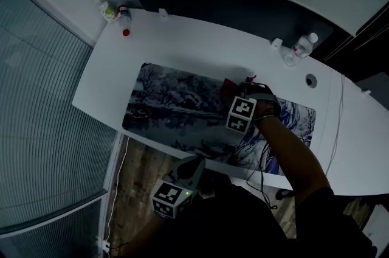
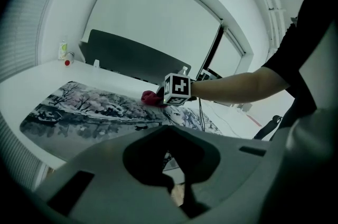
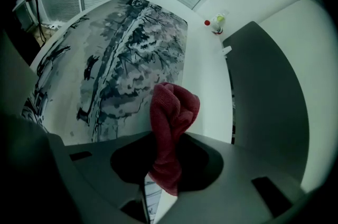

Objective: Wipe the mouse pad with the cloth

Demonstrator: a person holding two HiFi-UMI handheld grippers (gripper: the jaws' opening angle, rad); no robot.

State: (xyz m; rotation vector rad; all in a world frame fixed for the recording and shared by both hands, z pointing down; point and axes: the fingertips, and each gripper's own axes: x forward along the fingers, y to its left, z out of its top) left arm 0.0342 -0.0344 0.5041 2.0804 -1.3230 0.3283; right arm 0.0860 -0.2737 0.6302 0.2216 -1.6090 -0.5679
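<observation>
A large mouse pad (image 1: 176,104) printed with a wintry landscape covers the middle of the white desk (image 1: 200,50). My right gripper (image 1: 239,92) is shut on a bunched red cloth (image 1: 229,85), which rests on the pad's far edge, right of its middle. In the right gripper view the cloth (image 3: 171,112) rises from between the jaws over the pad (image 3: 121,48). My left gripper (image 1: 196,160) hangs below the desk's near edge, off the pad, jaws together and empty. The left gripper view shows the cloth (image 2: 150,97) on the pad (image 2: 90,106).
Two small bottles (image 1: 115,13) stand at the desk's back left corner, and a clear bottle (image 1: 304,45) at the back right. A cable hole (image 1: 311,80) and a cable (image 1: 337,123) lie right of the pad. Blinds run along the left; wood floor (image 1: 143,171) shows below the desk.
</observation>
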